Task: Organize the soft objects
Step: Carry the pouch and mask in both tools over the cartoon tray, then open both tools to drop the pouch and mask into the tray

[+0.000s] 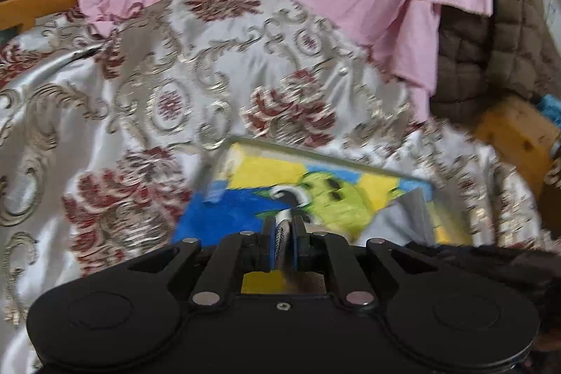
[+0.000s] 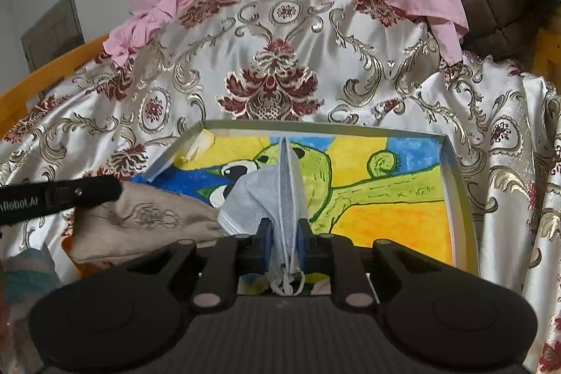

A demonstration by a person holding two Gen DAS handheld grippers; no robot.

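White face mask (image 2: 280, 195), one, over one tray (image 2: 459, 191).

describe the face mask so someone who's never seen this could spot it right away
On the floral satin bedspread lies a shallow tray with a yellow, green and blue painting. Over it, the right gripper pinches the mask: pale grey-white, folded, ear loops dangling.
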